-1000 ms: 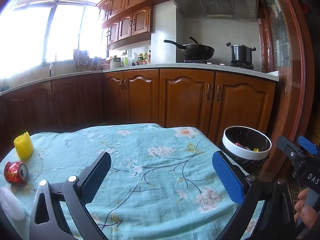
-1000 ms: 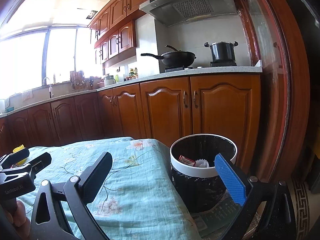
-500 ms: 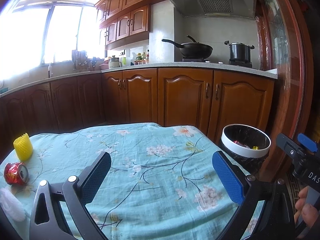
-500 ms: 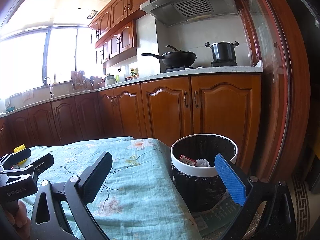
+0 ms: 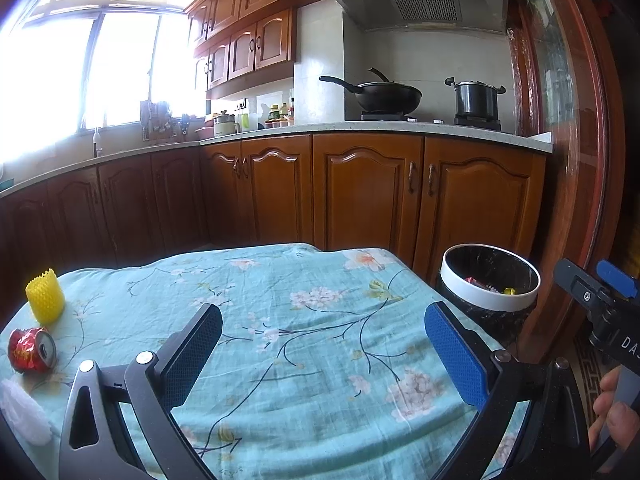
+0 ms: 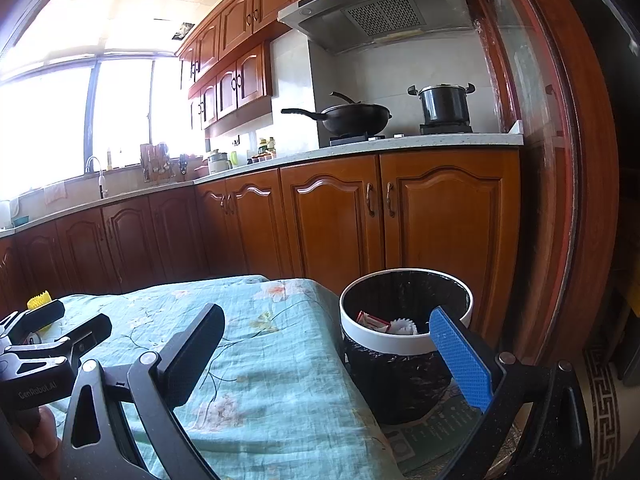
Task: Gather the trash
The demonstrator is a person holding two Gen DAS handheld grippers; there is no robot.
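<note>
A crushed red can [image 5: 31, 350] lies at the table's left edge, with a yellow foam net sleeve [image 5: 45, 297] upright just behind it and a white foam piece [image 5: 20, 412] in front. The sleeve also shows in the right wrist view [image 6: 39, 301]. A white-rimmed bin with a black liner [image 5: 490, 280] stands on the floor right of the table; it also shows in the right wrist view [image 6: 404, 336], holding a red packet and white paper. My left gripper [image 5: 322, 348] is open and empty above the tablecloth. My right gripper [image 6: 324, 350] is open and empty, near the bin.
The table carries a teal flowered cloth [image 5: 300, 320]. Wooden kitchen cabinets [image 5: 360, 192] run behind it, with a wok [image 5: 384, 94] and a pot [image 5: 476, 98] on the stove. A wooden door frame [image 6: 576, 200] stands to the right of the bin.
Both views have shifted only slightly. Both grippers stay open and empty, and the trash on the table has not moved.
</note>
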